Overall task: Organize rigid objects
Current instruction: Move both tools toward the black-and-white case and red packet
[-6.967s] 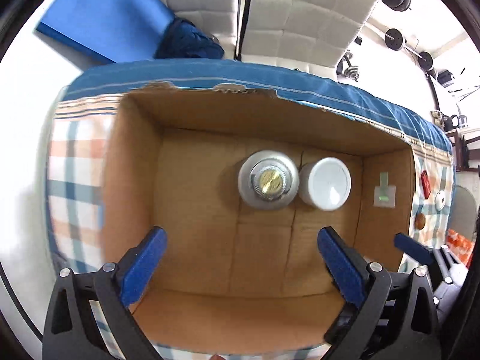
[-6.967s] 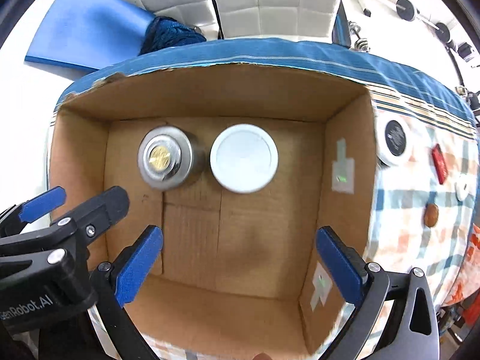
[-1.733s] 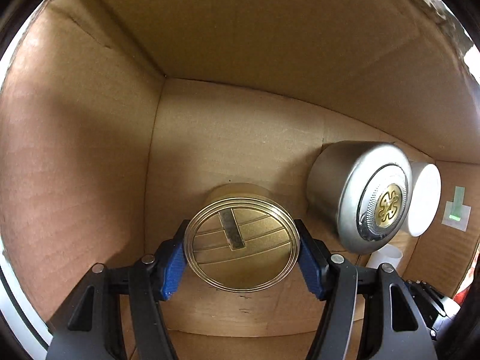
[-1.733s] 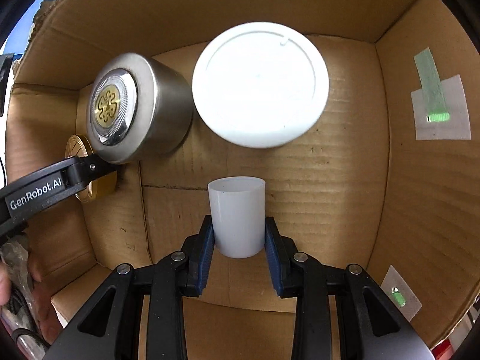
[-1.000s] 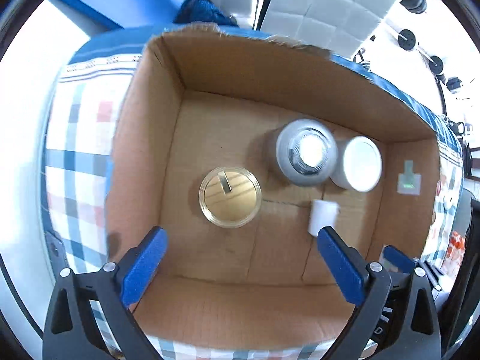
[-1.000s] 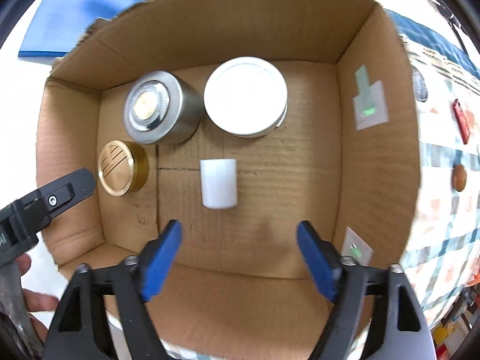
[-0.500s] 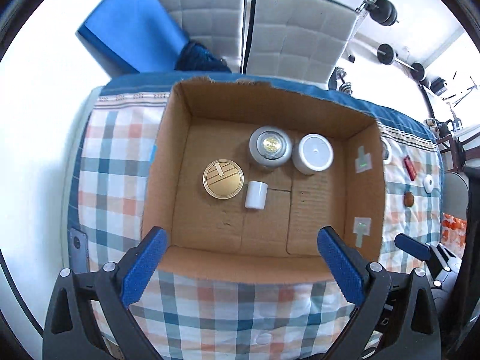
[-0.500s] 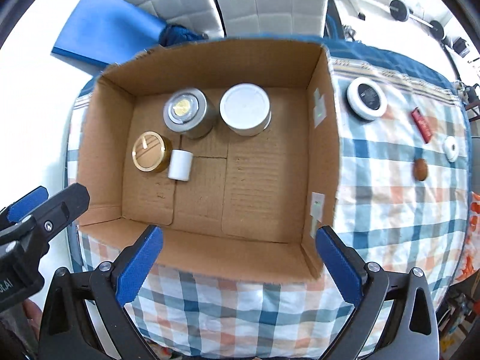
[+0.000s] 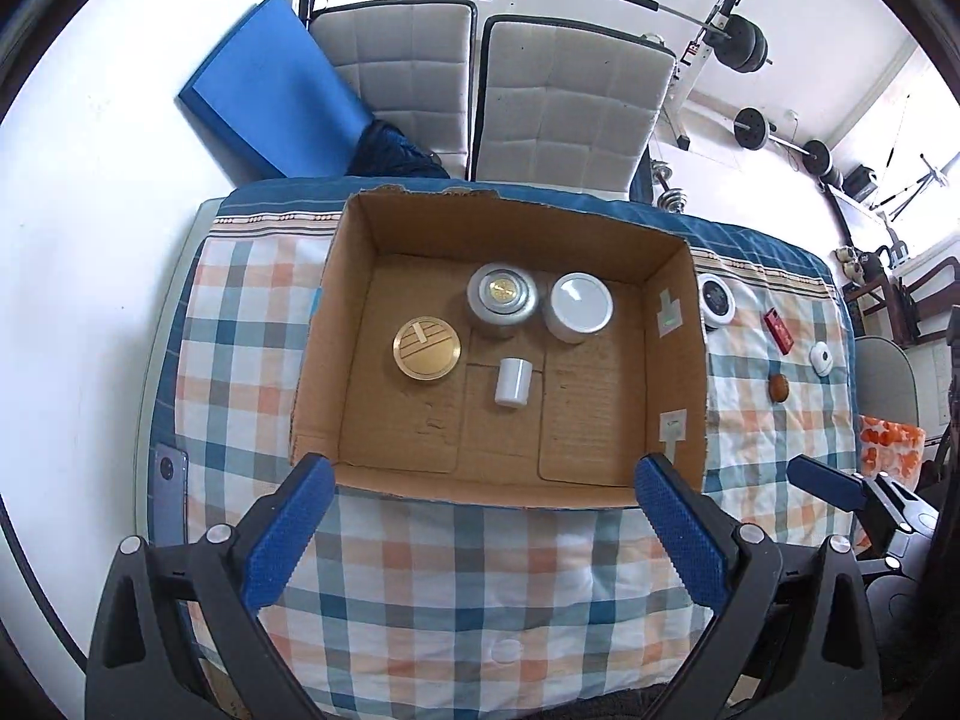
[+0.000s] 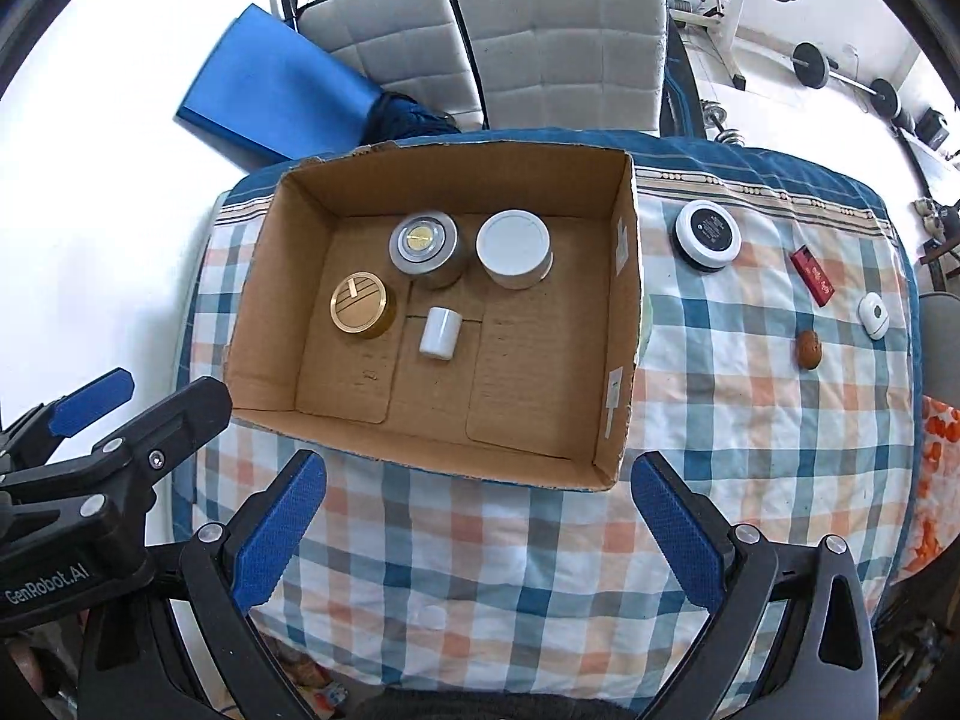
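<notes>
An open cardboard box (image 9: pixel 675 384) (image 10: pixel 621 324) stands on a checked cloth. Inside it sit a gold tin (image 9: pixel 426 348) (image 10: pixel 359 303), a silver tin (image 9: pixel 503 299) (image 10: pixel 425 245), a white-lidded jar (image 9: pixel 579 306) (image 10: pixel 514 248) and a small white cylinder (image 9: pixel 513 381) (image 10: pixel 440 332). Outside the box, on the right, lie a round black-and-white case (image 10: pixel 708 234), a red bar (image 10: pixel 812 275), a small white puck (image 10: pixel 873 314) and a brown nut-like piece (image 10: pixel 807 349). My left gripper (image 9: pixel 483 519) and right gripper (image 10: pixel 477 519) hang high above the near edge of the box, both open and empty.
Two grey padded chairs (image 9: pixel 480 96) and a blue mat (image 9: pixel 270 114) stand behind the table. Barbells (image 9: pixel 750 48) line the back wall. A phone (image 9: pixel 168 495) lies at the table's left edge. The cloth (image 10: pixel 750 450) to the right of the box holds only the small items.
Both grippers have risen out of the box and drawn back, leaving the gold tin and the white cylinder on its floor. The whole table now shows.
</notes>
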